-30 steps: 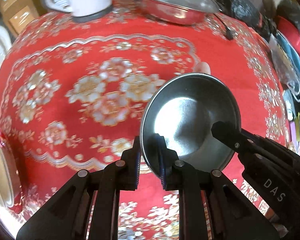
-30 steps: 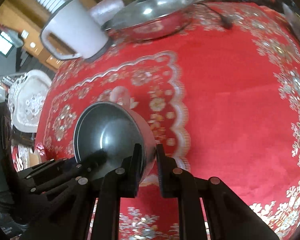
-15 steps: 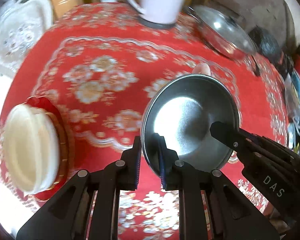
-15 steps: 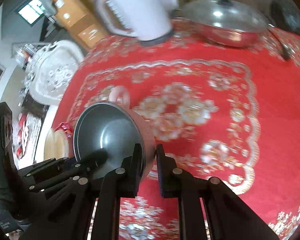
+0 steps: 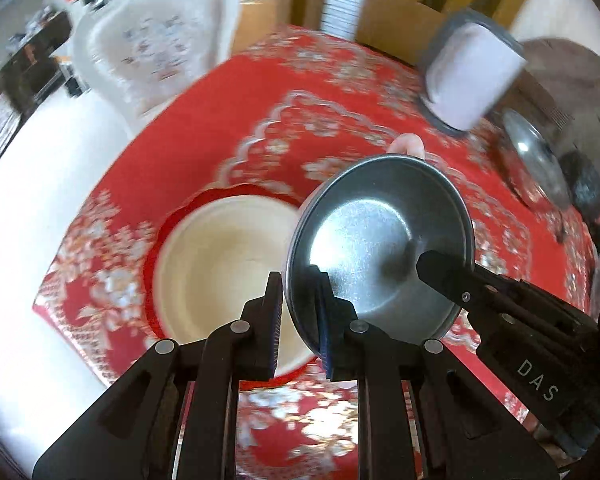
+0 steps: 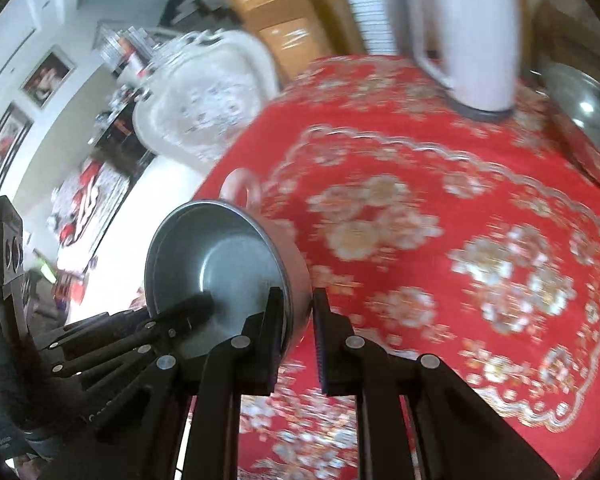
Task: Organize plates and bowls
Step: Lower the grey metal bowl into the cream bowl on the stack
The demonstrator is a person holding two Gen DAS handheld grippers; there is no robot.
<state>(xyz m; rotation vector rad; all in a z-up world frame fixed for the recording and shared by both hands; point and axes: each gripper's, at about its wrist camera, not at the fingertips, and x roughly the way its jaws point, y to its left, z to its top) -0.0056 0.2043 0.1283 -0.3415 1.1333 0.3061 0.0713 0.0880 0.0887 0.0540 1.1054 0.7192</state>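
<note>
Both grippers clamp the steel bowl (image 5: pixel 380 240) by opposite rims: the left gripper (image 5: pixel 298 320) on its near-left edge, the right gripper (image 6: pixel 298 336) on the other. The bowl hangs tilted above the red-clothed surface (image 5: pixel 228 120), just right of the cream bowl (image 5: pixel 220 272) on a red plate (image 5: pixel 156 248). The step looks like carrying it over to nest; next, level it, centre it, lower it.

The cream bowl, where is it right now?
In the left wrist view, the cream bowl sits on a red plate near the table's left edge, just left of the held steel bowl.
</note>
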